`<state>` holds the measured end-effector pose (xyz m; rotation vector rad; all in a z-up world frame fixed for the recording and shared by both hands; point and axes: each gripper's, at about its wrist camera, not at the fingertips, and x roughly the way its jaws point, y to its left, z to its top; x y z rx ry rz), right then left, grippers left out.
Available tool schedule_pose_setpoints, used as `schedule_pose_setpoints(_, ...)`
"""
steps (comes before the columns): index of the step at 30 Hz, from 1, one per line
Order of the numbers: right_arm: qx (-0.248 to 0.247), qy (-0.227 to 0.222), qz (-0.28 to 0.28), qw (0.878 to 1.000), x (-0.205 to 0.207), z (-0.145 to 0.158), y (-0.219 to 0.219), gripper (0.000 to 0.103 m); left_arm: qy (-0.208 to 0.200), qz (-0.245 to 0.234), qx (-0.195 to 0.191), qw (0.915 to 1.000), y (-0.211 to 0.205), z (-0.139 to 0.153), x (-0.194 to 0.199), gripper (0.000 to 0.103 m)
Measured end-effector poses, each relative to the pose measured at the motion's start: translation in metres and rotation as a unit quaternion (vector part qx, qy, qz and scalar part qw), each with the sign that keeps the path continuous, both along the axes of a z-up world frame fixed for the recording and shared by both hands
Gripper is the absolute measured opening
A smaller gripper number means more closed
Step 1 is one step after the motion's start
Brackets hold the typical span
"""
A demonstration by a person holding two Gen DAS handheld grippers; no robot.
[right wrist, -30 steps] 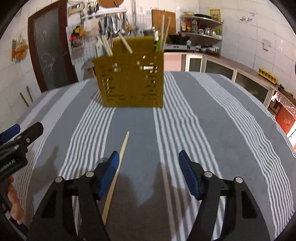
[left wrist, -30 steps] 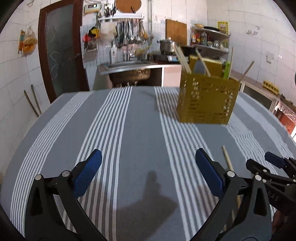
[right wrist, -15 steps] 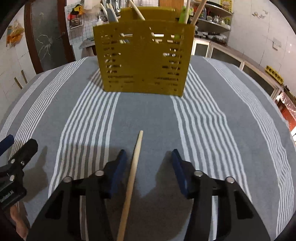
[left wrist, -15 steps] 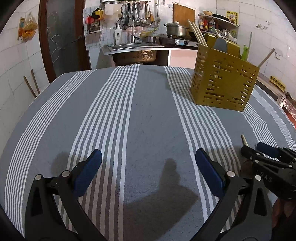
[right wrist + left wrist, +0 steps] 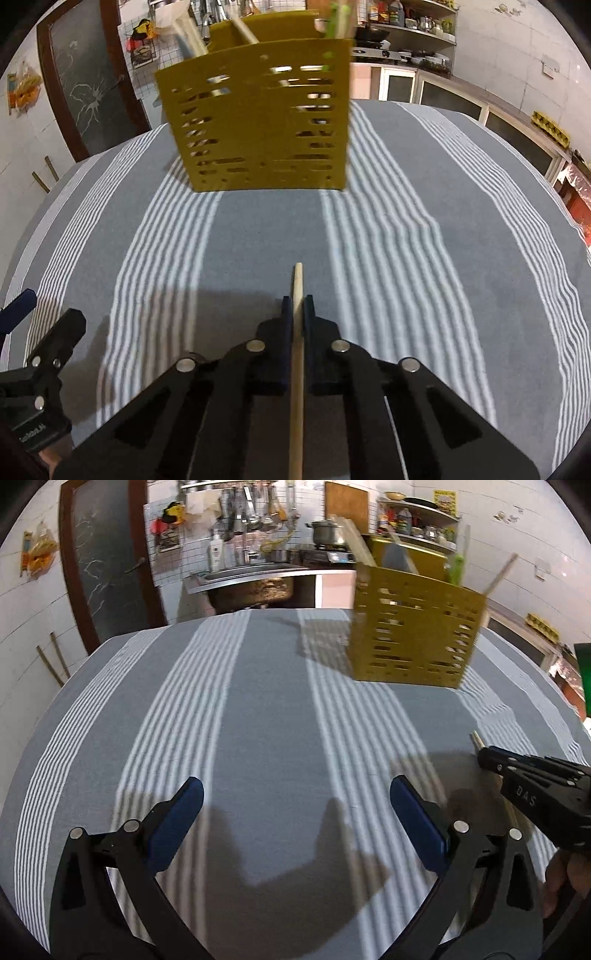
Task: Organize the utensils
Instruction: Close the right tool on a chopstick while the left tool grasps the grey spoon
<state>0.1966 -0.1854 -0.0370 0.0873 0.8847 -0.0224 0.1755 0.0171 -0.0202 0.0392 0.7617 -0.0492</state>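
On the striped table, a thin pale wooden chopstick lies straight. The right gripper fingers have just closed, clamping it; the left gripper fingers stand apart, empty.

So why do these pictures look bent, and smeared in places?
Left wrist view: fisheye lens bows the striped tablecloth; the yellow utensil holder is motion-smeared. Right wrist view: holder top blurred, the wooden chopstick sharp, gripper shadows dark on the cloth.
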Motion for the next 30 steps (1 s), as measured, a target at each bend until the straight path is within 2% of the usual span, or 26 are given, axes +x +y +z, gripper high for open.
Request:
schedule_pose_setpoints(7,0.008,0.007,-0.030,1.000,-0.010,0.000,-0.047,0.006,0.041,-0.046,-0.033,0.9976,-0.042,-0.007,-0.006,0.098)
schedule_pose_setpoints(15,0.012,0.007,-0.033,0.999,-0.013,-0.001,-0.069,0.006,0.064,-0.070,-0.008,0.9954,-0.083,-0.022,-0.006,0.097)
schedule_pose_setpoints(20,0.008,0.005,-0.028,1.000,-0.014,-0.001,-0.069,0.006,0.095,-0.079,-0.021,0.9921,-0.084,-0.029,0.001,0.072)
schedule_pose_setpoints(21,0.008,0.004,-0.028,1.000,-0.014,-0.001,-0.069,0.006,0.093,-0.077,-0.020,0.9925,-0.084,-0.029,0.002,0.070)
schedule_pose_setpoints(24,0.008,0.001,-0.026,1.000,-0.015,-0.001,-0.067,0.006,0.094,-0.079,-0.021,0.9923,-0.084,-0.028,0.005,0.057)
schedule_pose_setpoints(26,0.006,-0.001,-0.025,1.000,-0.015,-0.001,-0.065,0.006,0.096,-0.079,-0.027,0.9919,-0.083,-0.027,0.007,0.044)
schedule_pose_setpoints(28,0.008,-0.003,-0.023,1.000,-0.016,0.000,-0.064,0.006,0.096,-0.080,-0.030,0.9917,-0.083,-0.027,0.009,0.035)
schedule_pose_setpoints(30,0.007,-0.005,-0.021,1.000,-0.017,0.001,-0.063,0.006,0.095,-0.081,-0.032,0.9917,-0.082,-0.026,0.010,0.035)
